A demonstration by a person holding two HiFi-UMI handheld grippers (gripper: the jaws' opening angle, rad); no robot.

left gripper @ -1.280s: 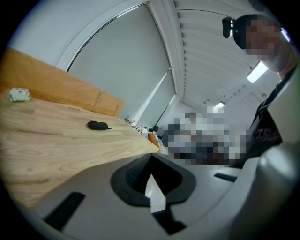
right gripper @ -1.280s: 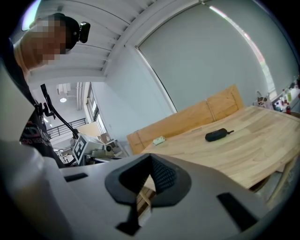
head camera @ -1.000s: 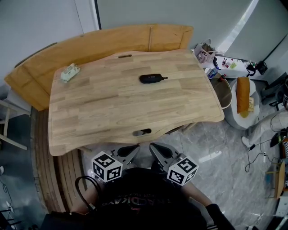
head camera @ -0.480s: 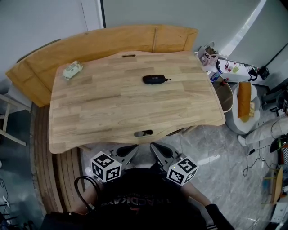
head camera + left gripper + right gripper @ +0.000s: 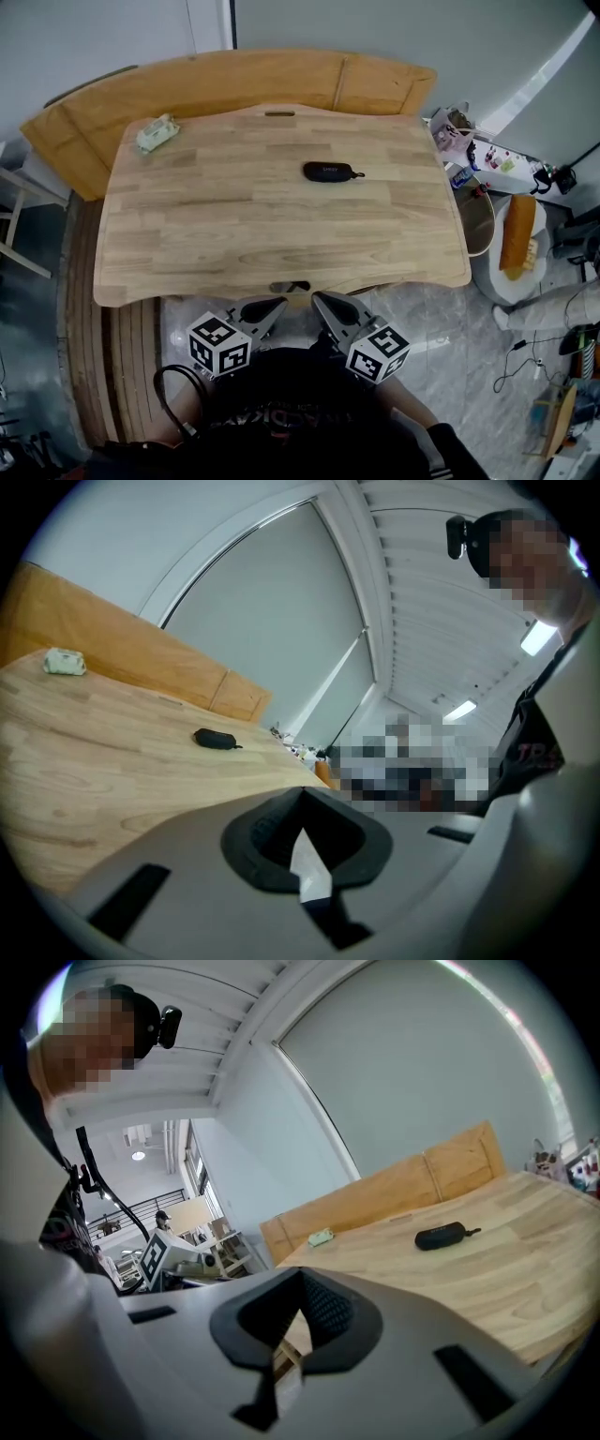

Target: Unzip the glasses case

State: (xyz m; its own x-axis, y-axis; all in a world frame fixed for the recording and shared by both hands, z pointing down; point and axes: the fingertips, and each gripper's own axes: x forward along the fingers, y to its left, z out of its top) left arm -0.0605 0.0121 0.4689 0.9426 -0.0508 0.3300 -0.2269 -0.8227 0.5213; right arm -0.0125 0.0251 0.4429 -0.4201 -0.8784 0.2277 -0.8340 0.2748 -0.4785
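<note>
Starting out: left gripper (image 5: 278, 304) and right gripper (image 5: 320, 299), both closed on nothing, off table's (image 5: 234, 234) near edge. Glasses case (image 5: 329, 172) lies toward far edge; tab (image 5: 359, 174) probably at its right end. Next: reach, open jaws.

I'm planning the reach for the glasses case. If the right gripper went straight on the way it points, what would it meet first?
Most likely the bare table near its front edge: the right gripper aims left of the glasses case. Depth is hard to judge.
</note>
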